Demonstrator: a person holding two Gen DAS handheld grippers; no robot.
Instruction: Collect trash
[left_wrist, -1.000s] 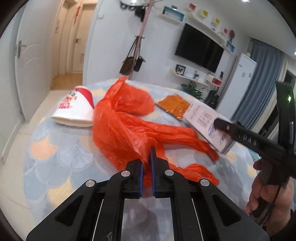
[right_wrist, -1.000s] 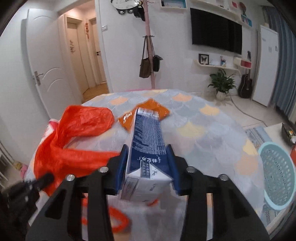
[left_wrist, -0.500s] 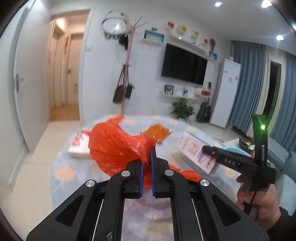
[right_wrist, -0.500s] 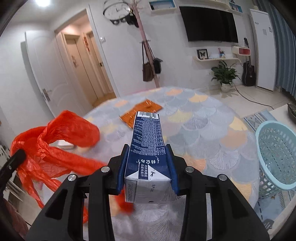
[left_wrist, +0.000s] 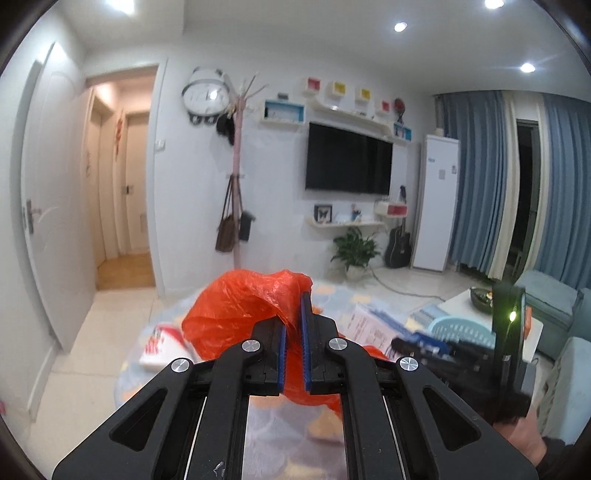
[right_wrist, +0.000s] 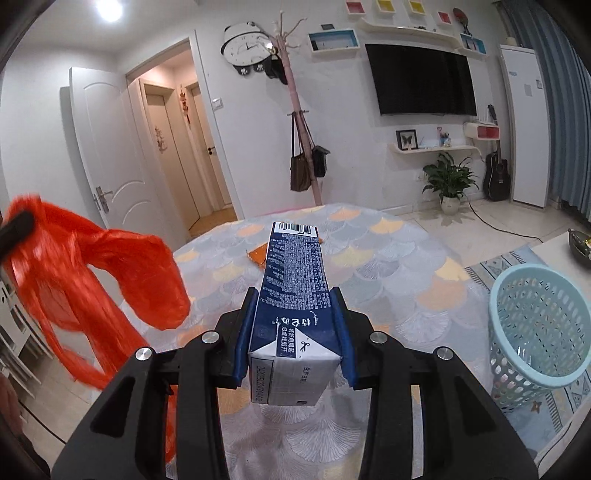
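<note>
My left gripper (left_wrist: 293, 325) is shut on an orange plastic bag (left_wrist: 236, 314) and holds it lifted above the round table (left_wrist: 258, 421). The bag also hangs at the left of the right wrist view (right_wrist: 92, 269), with the left gripper's tip at the frame edge. My right gripper (right_wrist: 295, 314) is shut on a blue and white milk carton (right_wrist: 295, 280), held level above the table (right_wrist: 406, 266). The carton and right gripper also show blurred at the right of the left wrist view (left_wrist: 373, 325). A red and white paper cup (left_wrist: 162, 343) lies on the table.
An orange wrapper (right_wrist: 256, 254) lies on the table beyond the carton. A light blue plastic basket (right_wrist: 539, 332) stands on the floor to the right of the table. A coat stand (right_wrist: 295, 129), doors and a TV wall are behind.
The left gripper has risen with the orange bag, lifting it off the table. The right gripper has also risen a little with the carton.
</note>
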